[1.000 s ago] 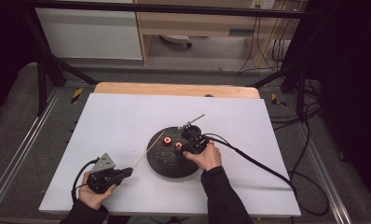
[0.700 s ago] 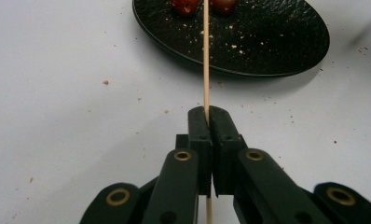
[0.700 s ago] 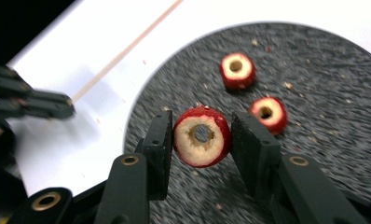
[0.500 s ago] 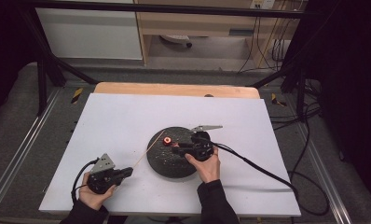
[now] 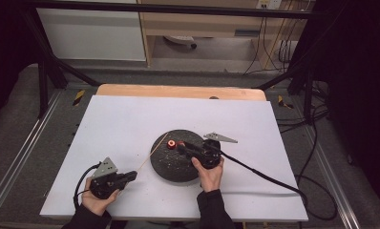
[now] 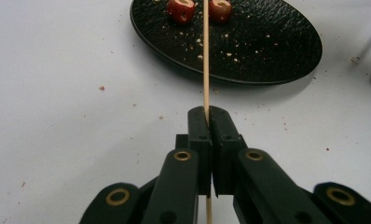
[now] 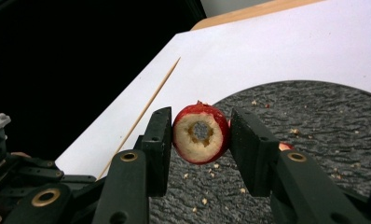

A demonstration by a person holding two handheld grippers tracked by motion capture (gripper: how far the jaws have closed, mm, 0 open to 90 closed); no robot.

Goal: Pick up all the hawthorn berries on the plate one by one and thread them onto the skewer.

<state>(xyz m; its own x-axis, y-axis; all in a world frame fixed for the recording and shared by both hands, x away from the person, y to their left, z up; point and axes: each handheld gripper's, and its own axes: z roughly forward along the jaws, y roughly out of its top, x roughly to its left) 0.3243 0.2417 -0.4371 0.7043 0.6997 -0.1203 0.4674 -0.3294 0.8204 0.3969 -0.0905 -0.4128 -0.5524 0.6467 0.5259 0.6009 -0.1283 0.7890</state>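
Holding the thin wooden skewer (image 6: 205, 70) at the lower left of the high view, my left gripper (image 5: 126, 177) has its jaws pressed flat together on the stick, whose free end runs up and right over the rim of the round black textured plate (image 5: 165, 167) at the centre of the white table (image 5: 121, 119). In the left gripper view the skewer passes between two cored red fruit pieces on the plate: one (image 6: 182, 9) to its left, one (image 6: 219, 9) to its right. Just right of the plate's middle in the high view, my right gripper (image 5: 183, 147) is clamped on the right-hand fruit piece (image 7: 201, 133), cut face and hollow core towards its camera. I think it sits slightly above the plate, though the angle leaves that unsure. A second red piece (image 7: 286, 146) peeks out behind the right jaw.
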